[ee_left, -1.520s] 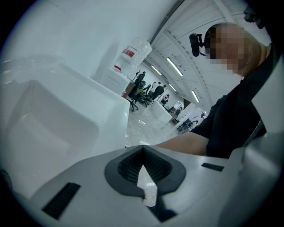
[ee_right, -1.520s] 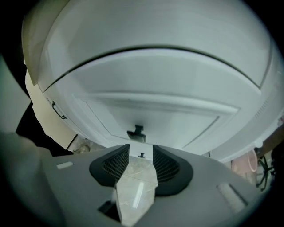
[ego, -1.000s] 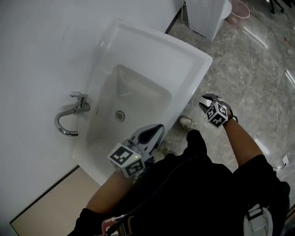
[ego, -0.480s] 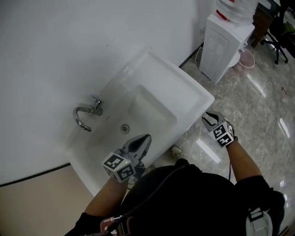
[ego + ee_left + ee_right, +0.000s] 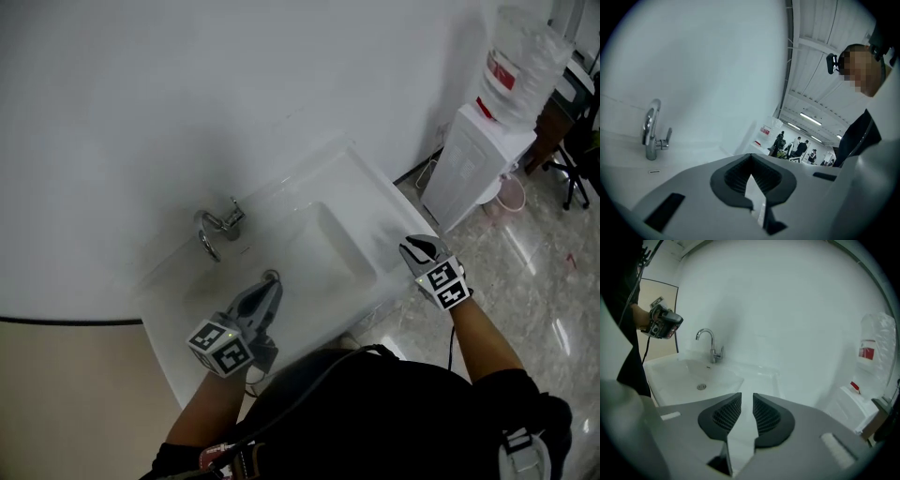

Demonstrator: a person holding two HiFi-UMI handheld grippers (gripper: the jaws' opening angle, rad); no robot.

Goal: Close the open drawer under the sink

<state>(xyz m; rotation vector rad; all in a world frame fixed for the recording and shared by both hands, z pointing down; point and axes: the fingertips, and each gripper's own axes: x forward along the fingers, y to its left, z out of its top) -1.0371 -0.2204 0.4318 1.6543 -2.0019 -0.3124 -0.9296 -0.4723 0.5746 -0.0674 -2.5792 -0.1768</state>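
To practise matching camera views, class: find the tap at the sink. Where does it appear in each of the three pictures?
Head view: the tap is left of centre, against the wall.
Left gripper view: the tap is at the far left, at mid-height.
Right gripper view: the tap is left of centre, above the middle.
Shared landmark: the white sink that the tap stands on.

Open-plan workplace hall, white sink with chrome tap, water dispenser, polished stone floor, ceiling strip lights.
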